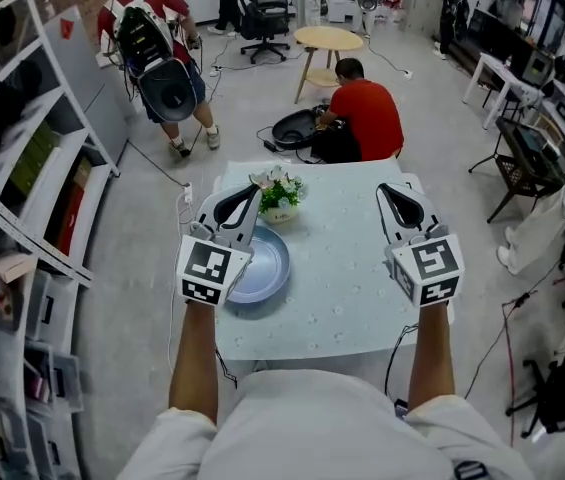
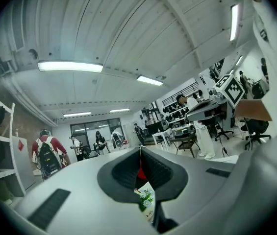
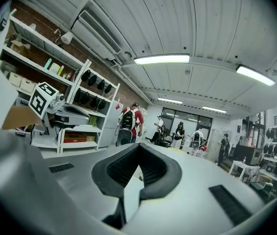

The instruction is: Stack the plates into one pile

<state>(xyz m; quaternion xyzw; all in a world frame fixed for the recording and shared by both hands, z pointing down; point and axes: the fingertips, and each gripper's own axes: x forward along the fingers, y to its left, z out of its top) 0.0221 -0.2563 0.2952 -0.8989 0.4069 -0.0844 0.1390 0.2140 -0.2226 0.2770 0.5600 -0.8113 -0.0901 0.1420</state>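
Observation:
A light blue plate lies on the left part of the small table; whether more plates lie under it I cannot tell. My left gripper hangs above the plate's near-left rim, jaws shut and empty. My right gripper hovers over the table's right side, also shut with nothing in it. In the left gripper view the closed jaws point level across the room, and a bit of the flower pot shows below them. The right gripper view shows its own closed jaws and no plate.
A small pot of white flowers stands at the table's far edge beside the plate. A person in red crouches just beyond the table. Another person with a backpack stands far left. Shelves line the left wall.

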